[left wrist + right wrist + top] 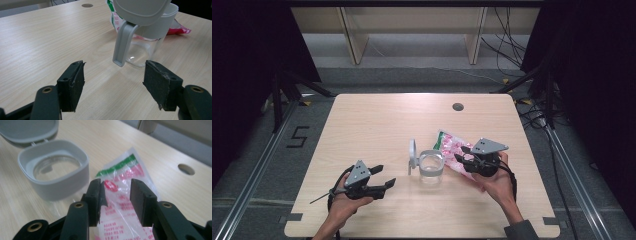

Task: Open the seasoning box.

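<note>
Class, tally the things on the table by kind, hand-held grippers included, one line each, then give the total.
Clear jar with grey flip lid: 1
Printed plastic packet: 1
Hand-held grippers, left hand-held gripper and right hand-held gripper: 2
Total: 4

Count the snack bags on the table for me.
1. The pink-and-green plastic bag lies right of the open jar, between the right gripper's open jaws. None shows elsewhere; the jar could hide something.

Jar (431, 165) and bag (451, 148) mid-table
</note>
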`<state>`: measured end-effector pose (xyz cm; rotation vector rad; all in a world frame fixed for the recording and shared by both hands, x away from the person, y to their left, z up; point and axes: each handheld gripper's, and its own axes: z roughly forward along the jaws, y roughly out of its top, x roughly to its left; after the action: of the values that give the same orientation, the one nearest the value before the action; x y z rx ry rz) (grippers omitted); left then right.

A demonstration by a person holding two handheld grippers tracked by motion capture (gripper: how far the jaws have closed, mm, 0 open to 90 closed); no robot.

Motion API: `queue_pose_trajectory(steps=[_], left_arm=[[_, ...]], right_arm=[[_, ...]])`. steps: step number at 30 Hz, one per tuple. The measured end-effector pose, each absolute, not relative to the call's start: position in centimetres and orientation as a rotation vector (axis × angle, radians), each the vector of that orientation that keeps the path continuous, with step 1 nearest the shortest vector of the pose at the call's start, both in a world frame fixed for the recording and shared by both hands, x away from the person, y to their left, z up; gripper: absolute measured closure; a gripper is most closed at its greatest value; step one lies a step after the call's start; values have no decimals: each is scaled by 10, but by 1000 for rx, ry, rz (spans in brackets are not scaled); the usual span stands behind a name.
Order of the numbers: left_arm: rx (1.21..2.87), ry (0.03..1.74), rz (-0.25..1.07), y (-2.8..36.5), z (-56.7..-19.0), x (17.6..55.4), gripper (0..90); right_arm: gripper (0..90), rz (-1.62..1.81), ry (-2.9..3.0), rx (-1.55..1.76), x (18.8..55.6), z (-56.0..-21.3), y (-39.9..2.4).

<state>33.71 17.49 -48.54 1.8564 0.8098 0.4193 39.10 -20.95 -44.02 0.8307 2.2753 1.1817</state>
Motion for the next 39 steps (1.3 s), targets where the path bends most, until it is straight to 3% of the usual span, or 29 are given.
queue_pose_trajectory(steps=[13,20,24,26,29,30,39], left_arm=[[1853,815,416,177,-486,337,322],[1851,818,411,177,-486,337,322],[1852,821,409,178,-487,338,323],[1851,820,407,178,-487,338,323],[1851,817,404,178,-487,338,324],[1853,819,407,178,-487,337,325],[1845,826,403,179,-487,337,328]], right_arm=[[573,1148,2348,875,405,-462,-223],[593,1115,2374,858,410,-470,-223],[641,1117,2387,844,413,-472,-224],[751,1084,2404,809,413,-474,-224],[792,1085,2416,803,414,-476,-225],[872,1086,2432,780,416,-477,-226],[900,1137,2397,952,409,-475,-229]])
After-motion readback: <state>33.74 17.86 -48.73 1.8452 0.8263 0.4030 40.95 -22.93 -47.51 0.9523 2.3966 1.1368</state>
